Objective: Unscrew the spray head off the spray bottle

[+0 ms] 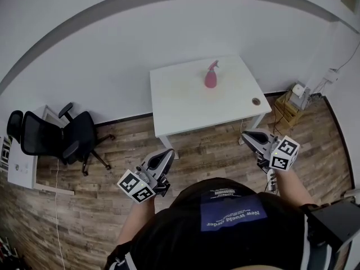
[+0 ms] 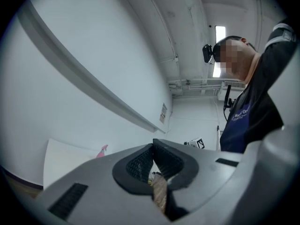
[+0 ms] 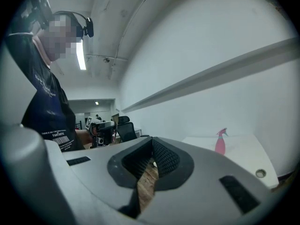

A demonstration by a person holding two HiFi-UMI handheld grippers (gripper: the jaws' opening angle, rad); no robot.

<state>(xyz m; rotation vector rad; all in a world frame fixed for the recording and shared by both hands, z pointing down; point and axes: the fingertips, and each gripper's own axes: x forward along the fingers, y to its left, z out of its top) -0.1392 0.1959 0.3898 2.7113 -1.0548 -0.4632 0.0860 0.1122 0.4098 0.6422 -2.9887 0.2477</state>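
Observation:
A pink spray bottle (image 1: 211, 75) with its spray head on stands upright on the white table (image 1: 185, 103), far ahead of me. It also shows small in the left gripper view as the spray bottle (image 2: 101, 151) and in the right gripper view as the spray bottle (image 3: 220, 142). My left gripper (image 1: 166, 156) is held low by my body, shut, with nothing in it. My right gripper (image 1: 249, 136) hangs at the other side, also shut and holding nothing. Both are well short of the table.
A black office chair (image 1: 67, 136) stands at the left on the wood floor. A wooden crate (image 1: 287, 108) and a wall socket with cables sit right of the table. A round cable hole (image 1: 256, 101) marks the table's right corner. A white desk edge (image 1: 22, 170) is far left.

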